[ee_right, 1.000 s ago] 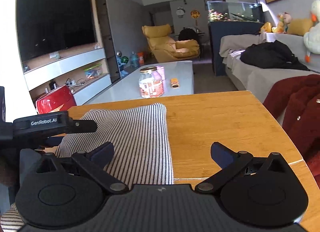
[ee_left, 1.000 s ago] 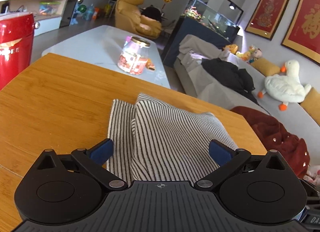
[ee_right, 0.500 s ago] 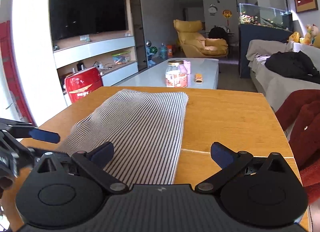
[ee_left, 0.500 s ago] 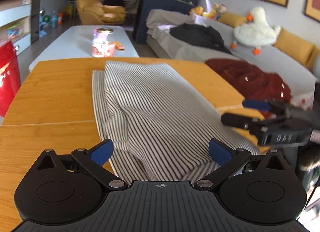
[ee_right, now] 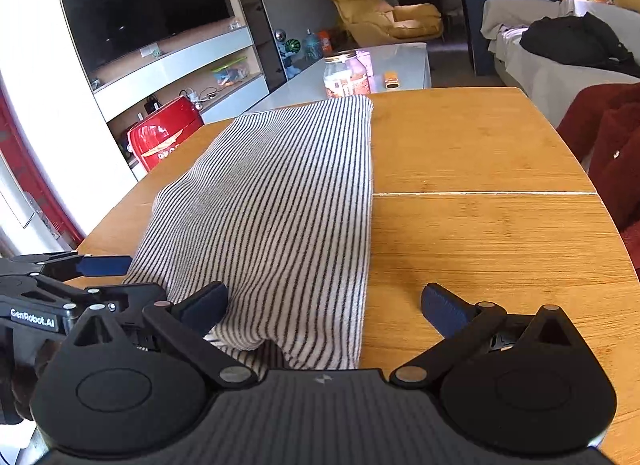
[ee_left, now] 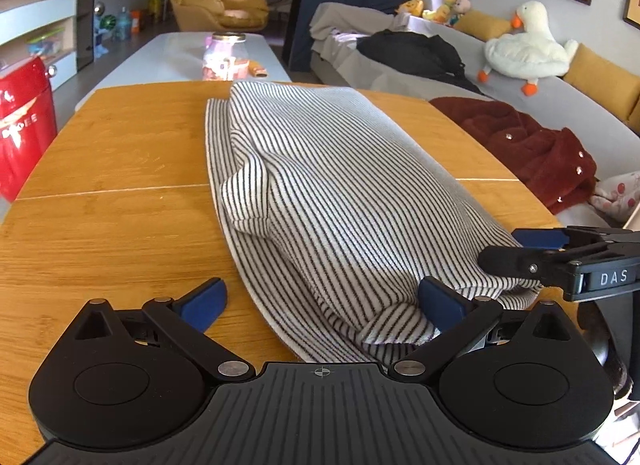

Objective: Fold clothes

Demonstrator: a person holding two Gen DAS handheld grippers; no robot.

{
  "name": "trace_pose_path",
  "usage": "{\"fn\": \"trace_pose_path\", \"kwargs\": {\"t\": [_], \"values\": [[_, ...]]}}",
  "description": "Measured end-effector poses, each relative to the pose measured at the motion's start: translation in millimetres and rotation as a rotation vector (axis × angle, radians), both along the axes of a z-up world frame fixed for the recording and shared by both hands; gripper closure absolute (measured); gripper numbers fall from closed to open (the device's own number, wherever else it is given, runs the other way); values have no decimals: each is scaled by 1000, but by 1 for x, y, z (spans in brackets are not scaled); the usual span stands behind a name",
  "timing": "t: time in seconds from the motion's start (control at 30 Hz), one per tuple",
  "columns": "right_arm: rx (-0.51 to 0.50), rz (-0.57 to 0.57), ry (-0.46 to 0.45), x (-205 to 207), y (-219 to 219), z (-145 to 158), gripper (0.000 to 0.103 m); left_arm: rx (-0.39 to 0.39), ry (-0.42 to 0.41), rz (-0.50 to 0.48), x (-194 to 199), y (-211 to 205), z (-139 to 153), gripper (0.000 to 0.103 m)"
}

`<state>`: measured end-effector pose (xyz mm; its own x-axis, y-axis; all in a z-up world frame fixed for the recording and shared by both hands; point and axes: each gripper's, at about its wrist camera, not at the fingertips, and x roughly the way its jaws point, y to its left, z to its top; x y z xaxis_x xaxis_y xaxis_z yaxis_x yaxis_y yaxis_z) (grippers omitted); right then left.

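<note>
A black-and-white striped garment (ee_left: 320, 185) lies lengthwise down the middle of the wooden table (ee_left: 112, 225), folded into a long band with a loose bump on its left side. It also shows in the right wrist view (ee_right: 280, 201). My left gripper (ee_left: 322, 301) is open, low at the garment's near end, its jaws on either side of the near left corner. My right gripper (ee_right: 324, 305) is open at the near right corner; it also shows in the left wrist view (ee_left: 536, 253). The left gripper appears at the left of the right wrist view (ee_right: 80, 277).
A red appliance (ee_left: 20, 125) stands left of the table. A white coffee table with a jar (ee_left: 224, 55) lies beyond the far edge. A sofa with a dark red garment (ee_left: 520, 145), black clothes and a plush goose (ee_left: 524, 49) runs along the right.
Both grippers have pulled back toward the near end of the table and dropped lower. The garment now lies stretched out flat along the table, with each gripper at a near corner.
</note>
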<state>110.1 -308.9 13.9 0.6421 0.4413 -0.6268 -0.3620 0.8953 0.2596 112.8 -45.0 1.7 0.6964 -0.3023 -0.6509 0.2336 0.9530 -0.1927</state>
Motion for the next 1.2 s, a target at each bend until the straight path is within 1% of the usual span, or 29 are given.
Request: {"fn": "trace_pose_path", "kwargs": {"t": [0.07,0.17,0.27,0.33,0.37,0.43,0.5,0.53,0.6,0.63,0.7,0.77,0.87,0.93,0.97,1.0,1.03,1.07,1.13,1.2], "values": [[1,53,8,-8,5,1,0,0,-2,9,0,-1,0,0],[-21,59,-113,-25,16,13,0,-6,-7,20,-1,-1,0,0],[-133,29,-309,-35,32,31,0,-34,-11,18,-3,3,0,0],[-207,20,-354,-28,42,39,1,-40,-1,-13,-4,5,1,0],[-244,16,-371,-24,47,42,5,-38,9,-42,-5,6,1,0],[-296,57,-313,-12,53,35,12,-38,20,-78,-8,9,2,0],[-333,102,-252,-7,55,20,12,-35,20,-77,-13,17,3,0],[-324,109,-243,-8,53,19,12,-29,18,-69,-16,21,3,0],[-301,135,-241,-14,46,29,12,-3,13,-45,-25,28,3,0],[-287,162,-263,-21,44,36,12,16,9,-30,-30,32,3,0],[-281,281,-325,-45,48,47,12,59,-11,-8,-37,37,5,0],[-353,409,-381,-68,61,48,12,93,-38,3,-41,41,10,0],[-515,546,-434,-88,87,31,12,95,-84,6,-42,44,23,0],[-588,565,-468,-89,101,15,13,106,-115,0,-43,40,32,0],[-602,548,-496,-87,106,11,13,112,-127,-9,-43,38,36,0],[-584,520,-484,-80,108,12,15,118,-138,-18,-43,36,39,0],[-559,490,-457,-71,109,14,30,126,-137,-31,-44,32,40,0],[-533,461,-431,-62,110,16,34,133,-135,-44,-44,29,41,0],[-395,402,-326,-41,99,25,35,147,-132,-71,-45,23,43,0],[-289,364,-254,-26,88,31,35,183,-139,-98,-47,16,42,0]]}}
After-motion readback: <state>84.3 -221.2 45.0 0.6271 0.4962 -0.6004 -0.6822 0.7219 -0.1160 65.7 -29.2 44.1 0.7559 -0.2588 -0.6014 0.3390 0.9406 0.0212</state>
